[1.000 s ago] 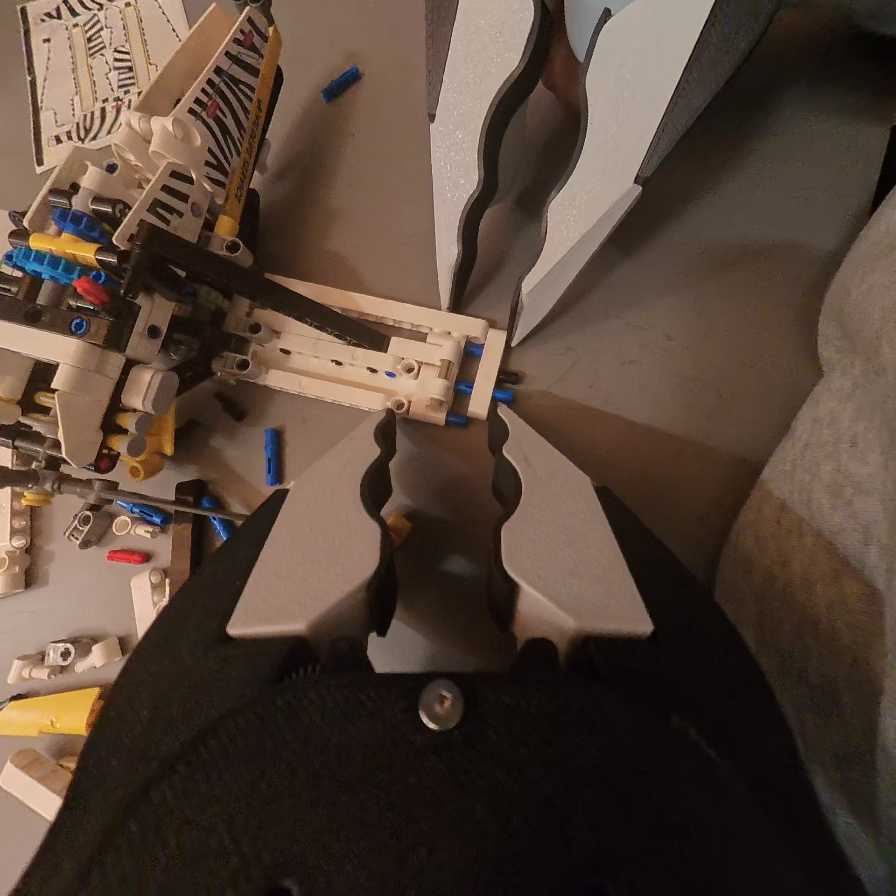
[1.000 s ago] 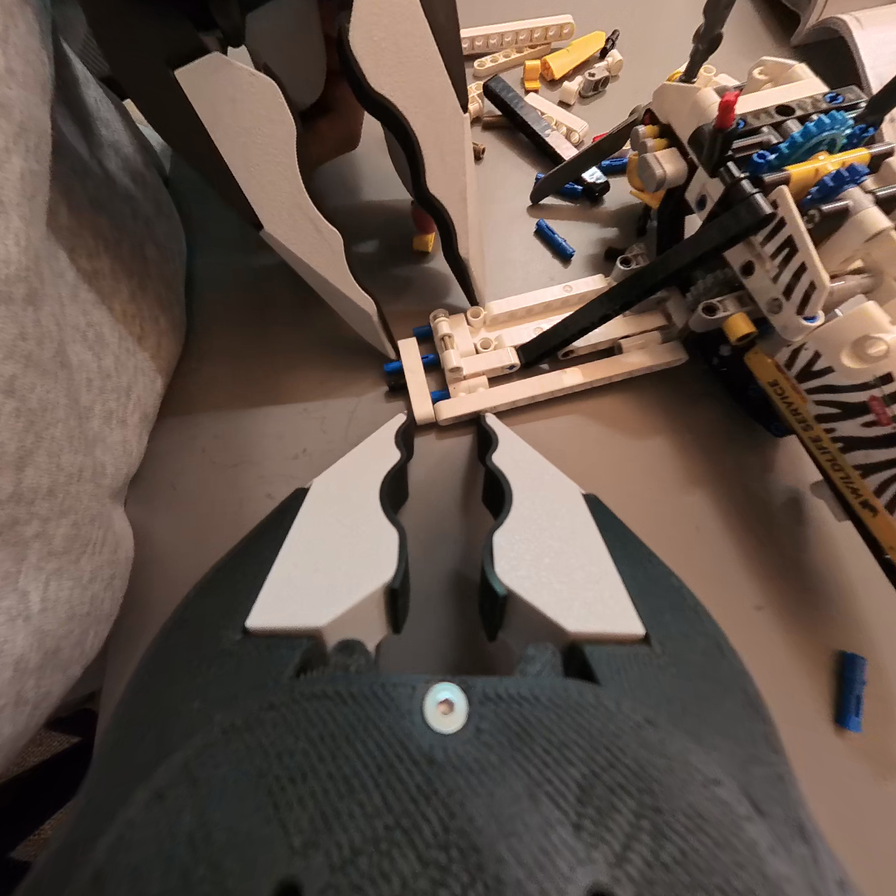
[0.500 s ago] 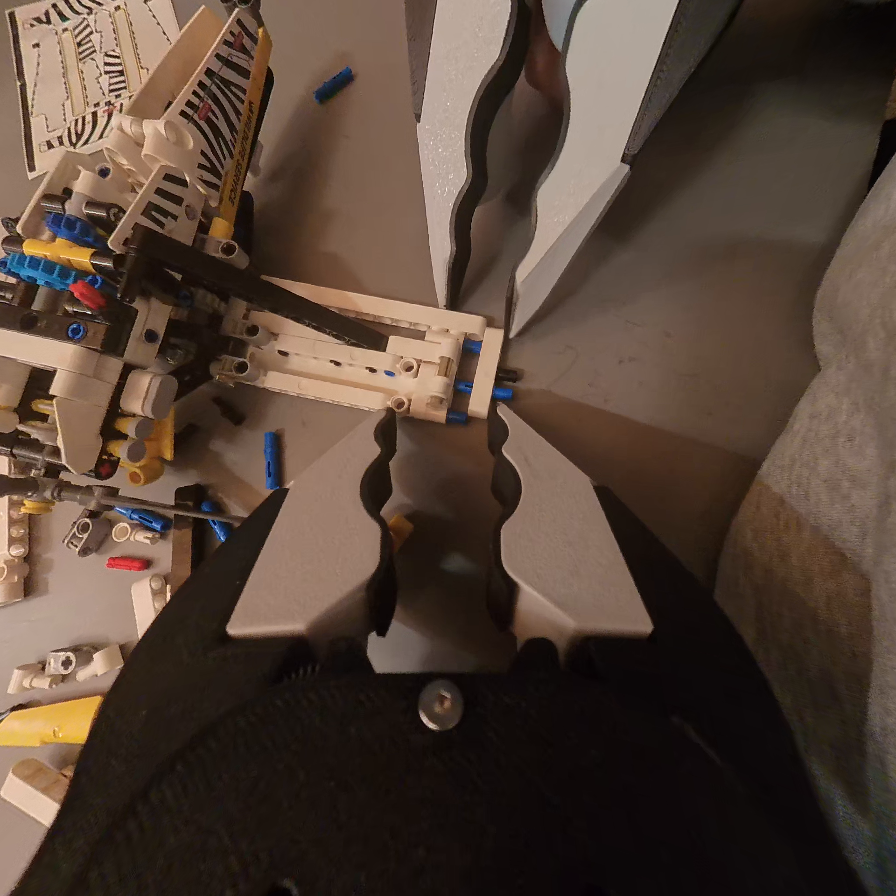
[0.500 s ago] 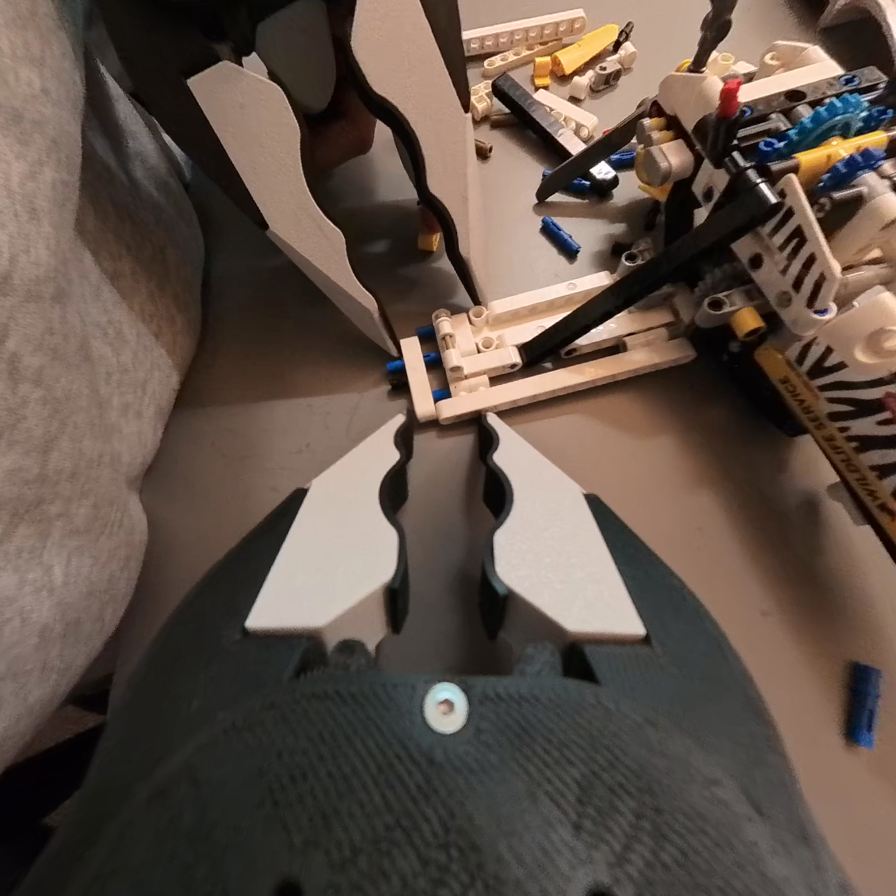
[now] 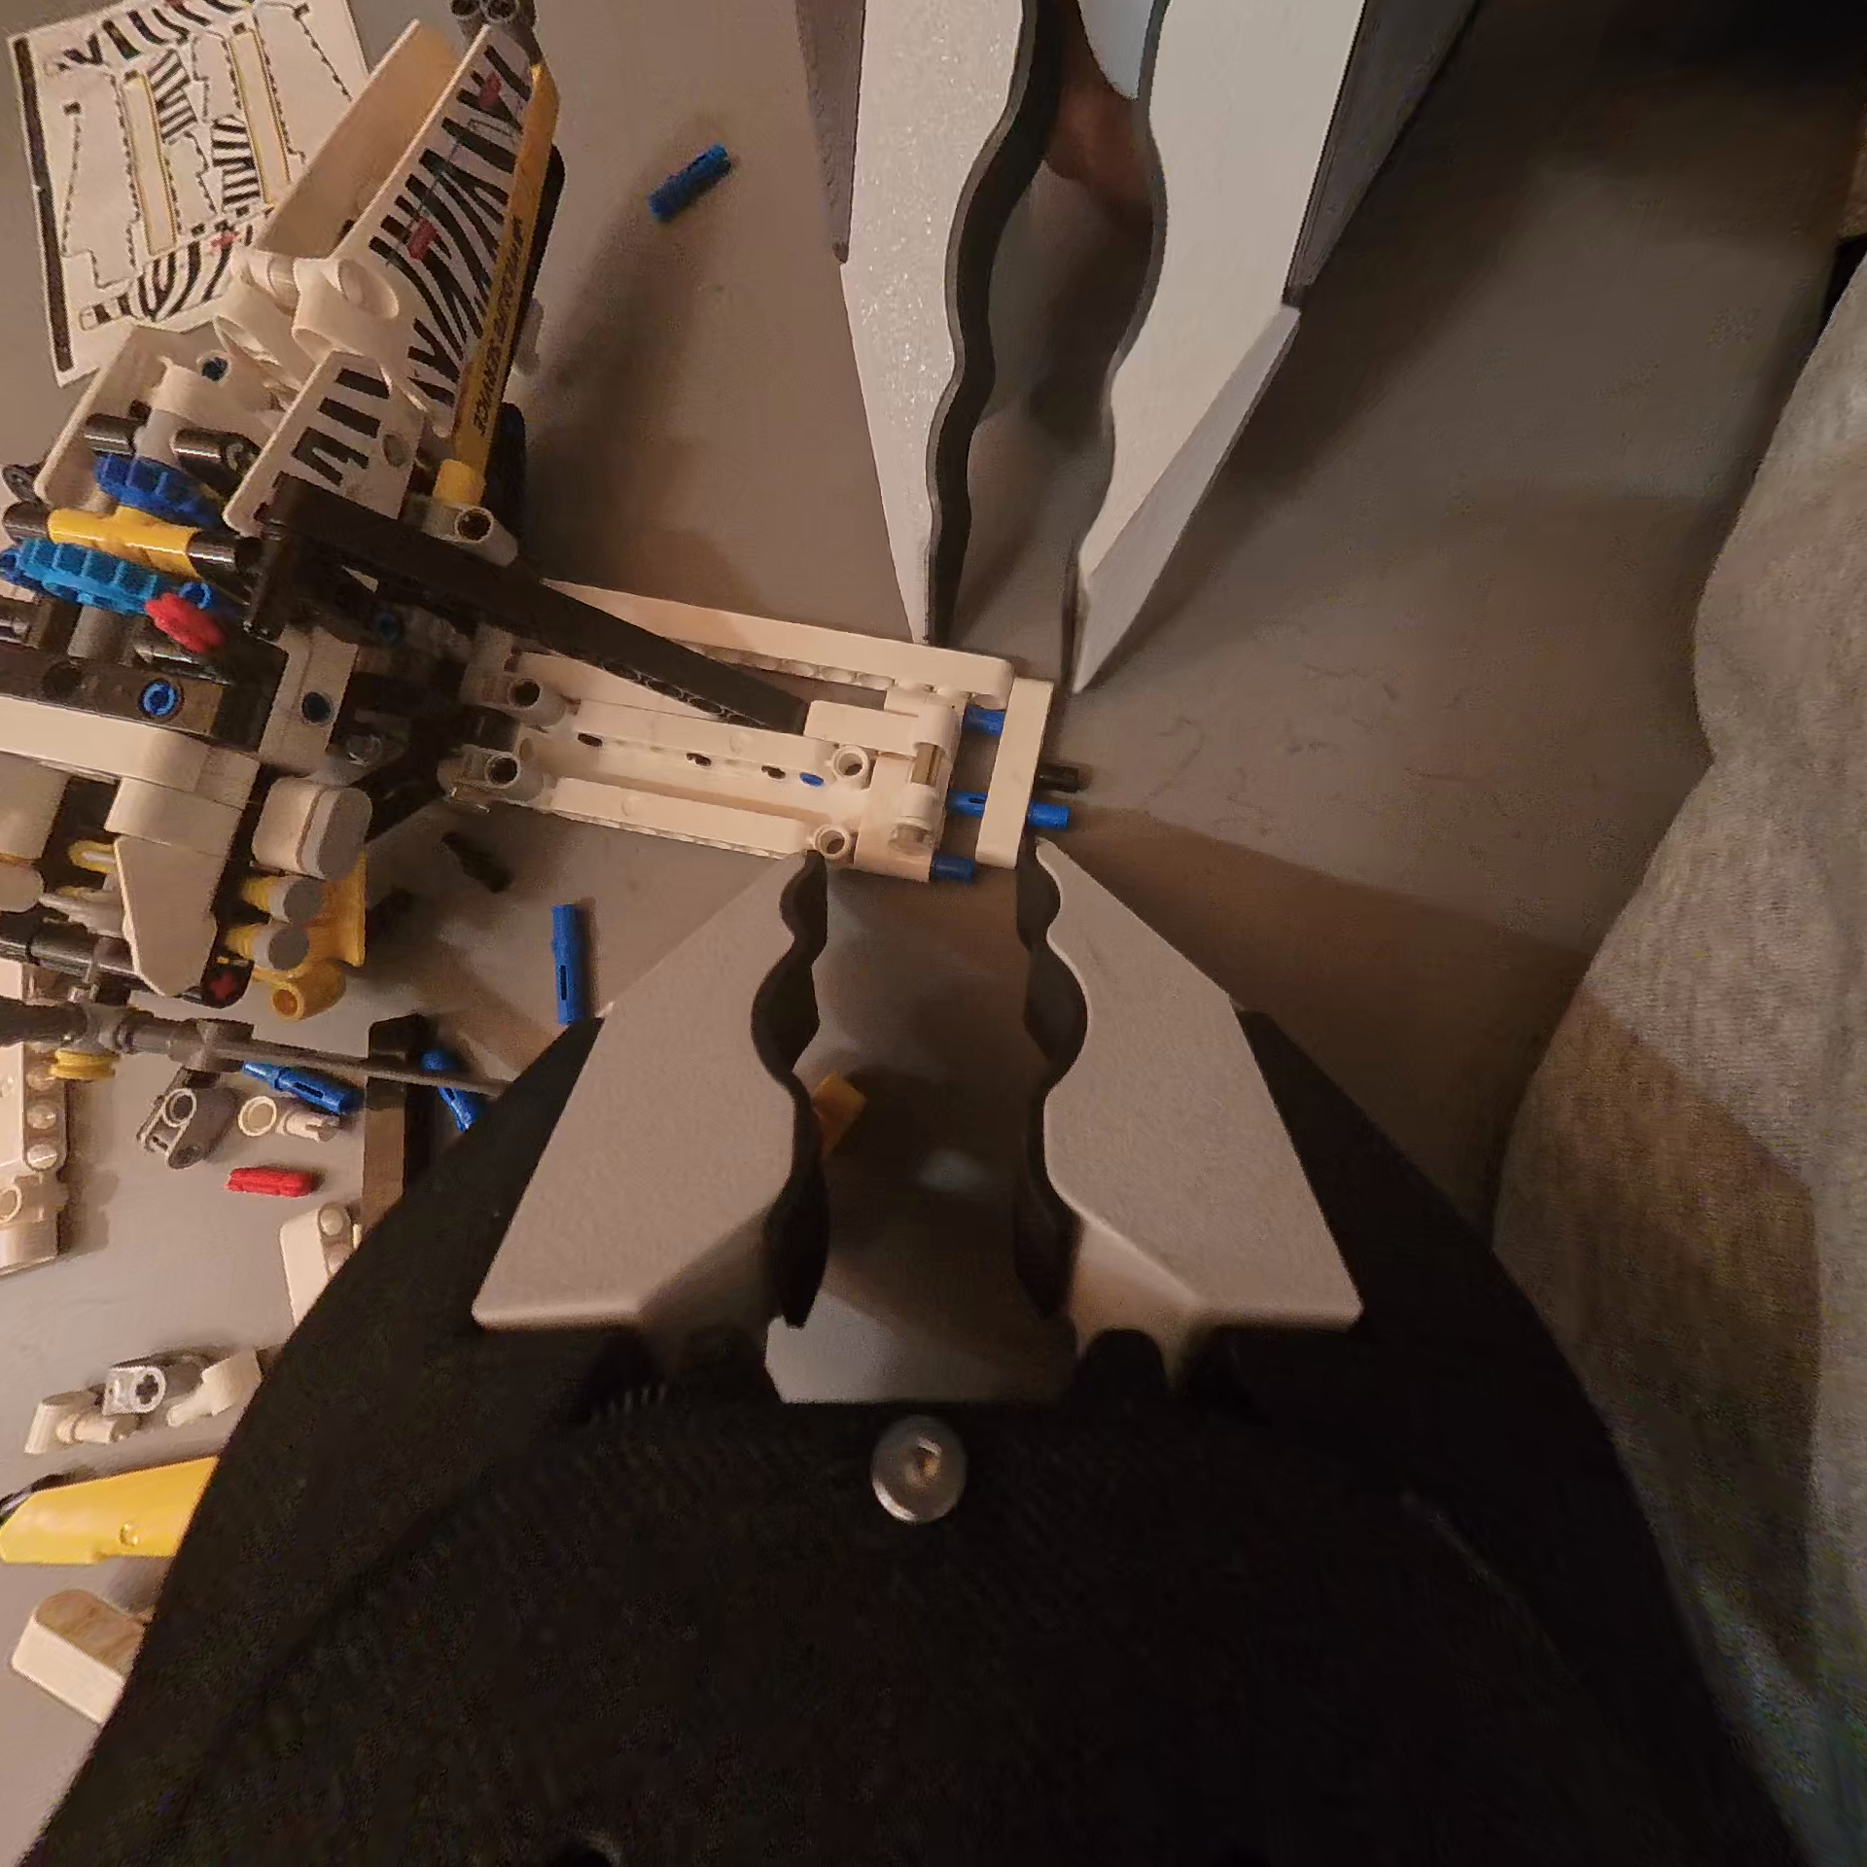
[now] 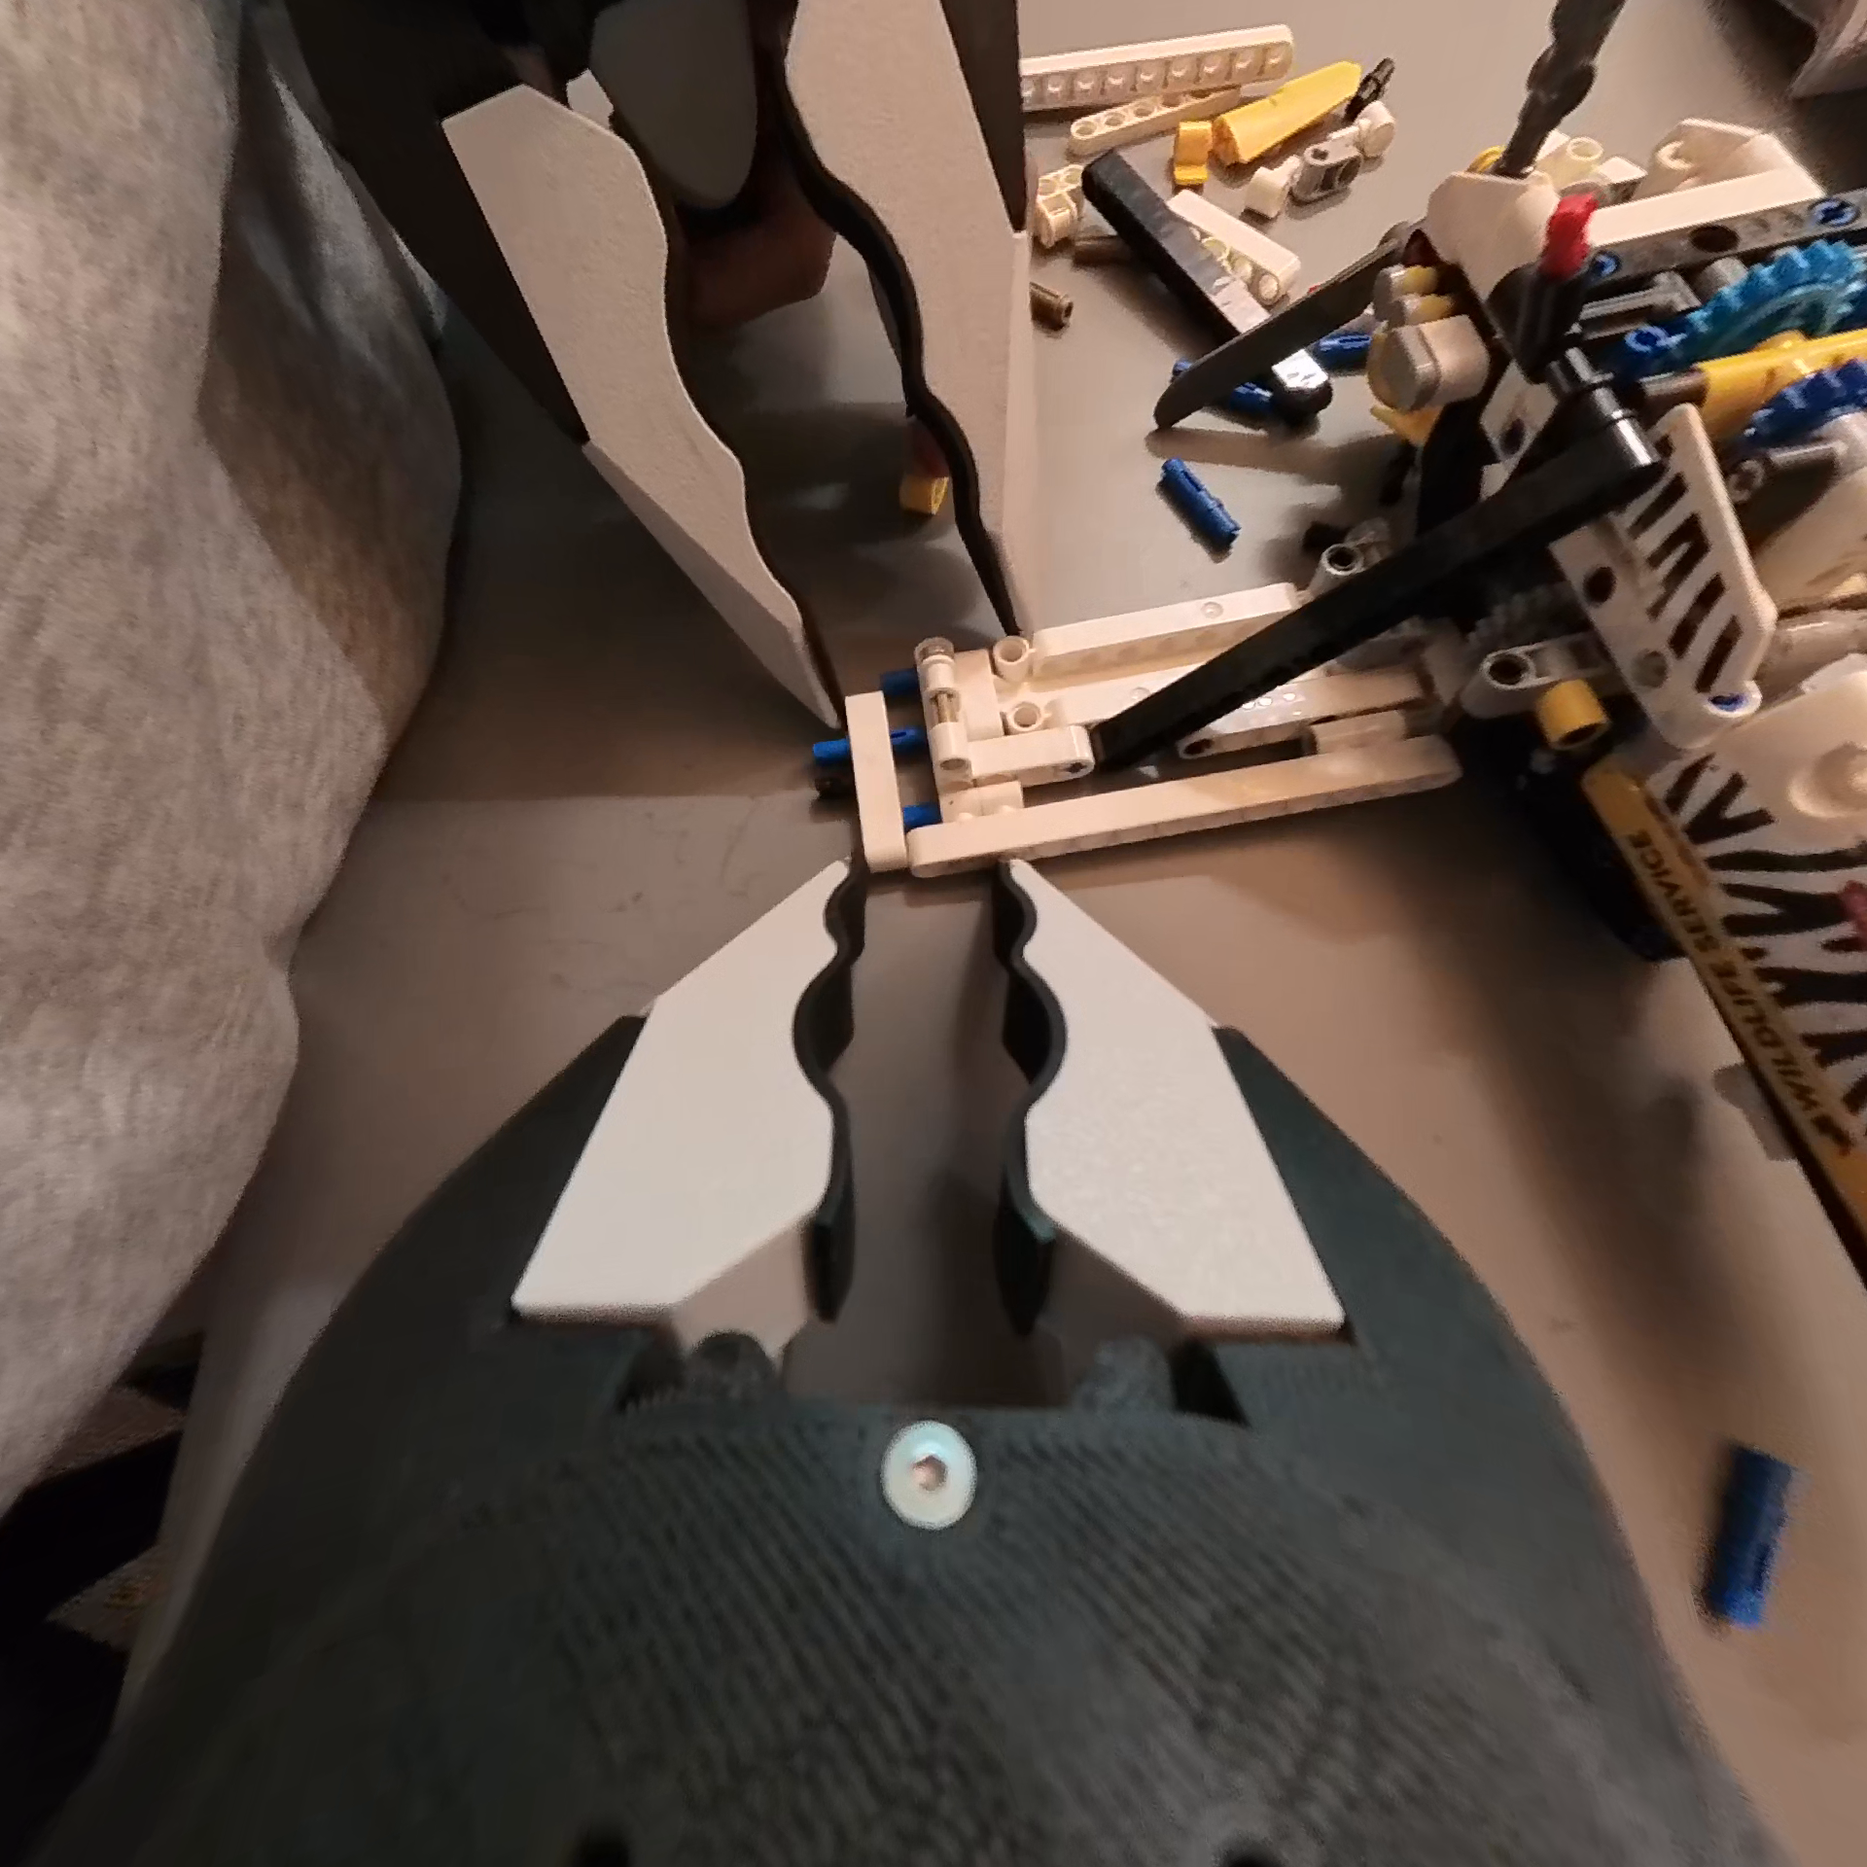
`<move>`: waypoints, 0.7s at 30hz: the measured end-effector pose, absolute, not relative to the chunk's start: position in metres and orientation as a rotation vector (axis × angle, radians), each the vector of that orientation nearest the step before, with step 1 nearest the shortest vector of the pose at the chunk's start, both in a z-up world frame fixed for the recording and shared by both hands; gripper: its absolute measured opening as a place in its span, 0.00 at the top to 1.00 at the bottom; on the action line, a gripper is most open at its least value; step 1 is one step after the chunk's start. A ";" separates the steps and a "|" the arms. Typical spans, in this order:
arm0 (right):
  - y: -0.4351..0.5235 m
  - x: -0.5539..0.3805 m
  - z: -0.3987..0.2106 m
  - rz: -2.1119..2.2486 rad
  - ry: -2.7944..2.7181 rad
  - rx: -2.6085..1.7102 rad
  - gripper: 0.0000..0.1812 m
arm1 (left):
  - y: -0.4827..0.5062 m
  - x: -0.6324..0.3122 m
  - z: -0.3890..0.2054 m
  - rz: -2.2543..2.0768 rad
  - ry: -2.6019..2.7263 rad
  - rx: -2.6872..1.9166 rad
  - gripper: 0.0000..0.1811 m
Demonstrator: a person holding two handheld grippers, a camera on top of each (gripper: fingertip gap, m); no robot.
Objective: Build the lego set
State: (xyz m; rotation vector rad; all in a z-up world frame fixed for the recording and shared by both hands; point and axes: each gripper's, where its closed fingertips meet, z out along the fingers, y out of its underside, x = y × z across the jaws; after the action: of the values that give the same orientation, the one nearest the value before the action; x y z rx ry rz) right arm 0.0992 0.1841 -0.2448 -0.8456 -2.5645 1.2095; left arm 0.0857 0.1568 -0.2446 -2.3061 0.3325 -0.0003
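The partly built lego model, white with zebra-striped panels, blue gears and a black blade, lies on the grey table. Its white tail boom ends in a short white cross beam held on blue pins. My left gripper is open and empty, its tips just short of the boom's near side. My right gripper is open and empty at the opposite side of the same end, by the cross beam. Each gripper shows in the other's view, the right one and the left one.
A grey cushion borders the table beside the boom's end, and also shows in the right wrist view. A sticker sheet and loose pins and beams lie around the model. A small yellow piece lies under my left gripper. A blue pin lies near my right gripper.
Very little. My right gripper has drifted slightly along the boom's far side. Both grippers stay open at the tail end and the model has not moved.
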 end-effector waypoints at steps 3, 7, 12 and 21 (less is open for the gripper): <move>0.181 0.104 -0.244 1.252 -2.615 -0.797 0.80 | 0.157 0.086 -0.245 0.000 0.333 -2.306 0.79; 0.179 0.108 -0.243 1.291 -2.648 -0.789 0.75 | 0.157 0.086 -0.245 0.001 0.333 -2.306 0.79; 0.177 0.110 -0.242 1.294 -2.641 -0.809 0.70 | 0.157 0.085 -0.245 0.000 0.332 -2.306 0.79; 0.185 0.101 -0.248 1.082 -2.619 -0.731 0.75 | 0.157 0.086 -0.246 0.004 0.338 -2.309 0.79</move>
State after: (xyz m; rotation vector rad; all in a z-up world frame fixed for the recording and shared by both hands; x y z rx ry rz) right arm 0.1005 0.1848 -0.2477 -0.7313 -2.6190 1.0819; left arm 0.0858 0.1574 -0.2456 -2.3093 0.3376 0.0039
